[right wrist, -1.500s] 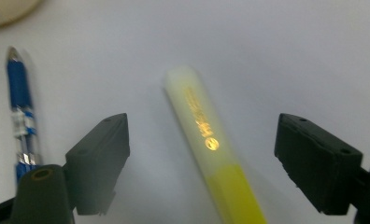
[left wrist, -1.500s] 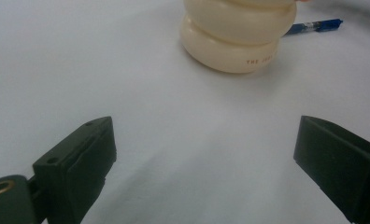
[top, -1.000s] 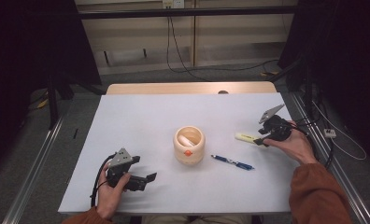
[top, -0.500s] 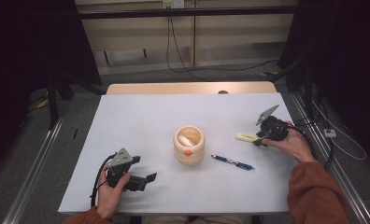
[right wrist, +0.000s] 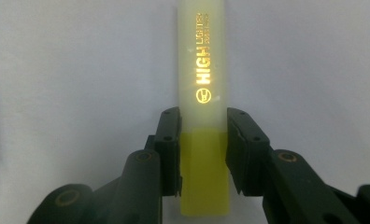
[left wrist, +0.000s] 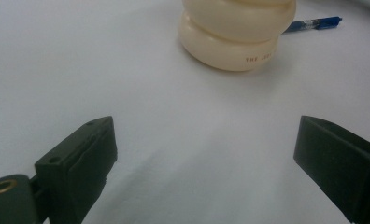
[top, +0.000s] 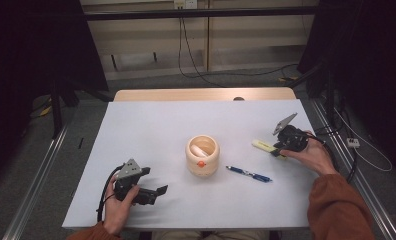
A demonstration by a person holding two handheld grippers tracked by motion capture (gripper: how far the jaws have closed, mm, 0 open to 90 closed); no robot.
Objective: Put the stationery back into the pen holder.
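We see a yellow highlighter (right wrist: 203, 116) flat on the table (top: 151, 130), our right gripper (right wrist: 203, 154) level, its jaws just closing onto it.

On the yellow highlighter (right wrist: 202, 70) we read "HIGH LIGHTER" in gold; on the cream holder (left wrist: 237, 35), "THE".

White table (top: 151, 130), grey floor (top: 56, 165), dark surroundings.
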